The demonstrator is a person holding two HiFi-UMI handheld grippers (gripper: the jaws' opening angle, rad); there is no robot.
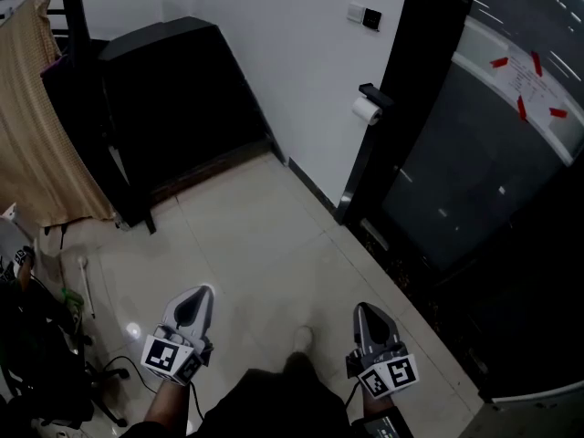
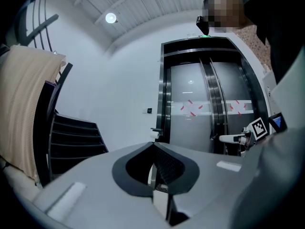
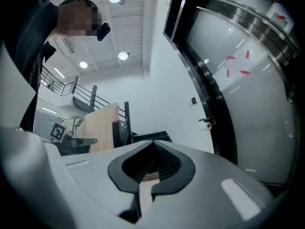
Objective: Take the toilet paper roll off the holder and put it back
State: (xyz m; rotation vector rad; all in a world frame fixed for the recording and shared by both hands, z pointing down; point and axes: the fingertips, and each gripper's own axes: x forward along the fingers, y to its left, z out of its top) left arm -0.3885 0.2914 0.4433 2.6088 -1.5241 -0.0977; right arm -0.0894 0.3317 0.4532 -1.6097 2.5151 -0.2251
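A white toilet paper roll (image 1: 366,109) hangs under a small black holder (image 1: 375,94) on the white wall, beside the black door frame. It is far ahead of both grippers and small in the left gripper view (image 2: 155,134) and the right gripper view (image 3: 206,126). My left gripper (image 1: 201,290) and right gripper (image 1: 361,307) are held low over the tiled floor, side by side, pointing level towards that wall. Both have their jaws closed to a point with nothing between them. Each gripper view shows the other gripper off to the side.
A dark stepped structure (image 1: 173,99) stands against the wall at the left, with a beige cloth (image 1: 36,126) draped beside it. A curved glass door (image 1: 493,153) with red tape marks fills the right. Cables and clutter (image 1: 55,336) lie at the lower left. A wall switch (image 1: 365,15) sits above the holder.
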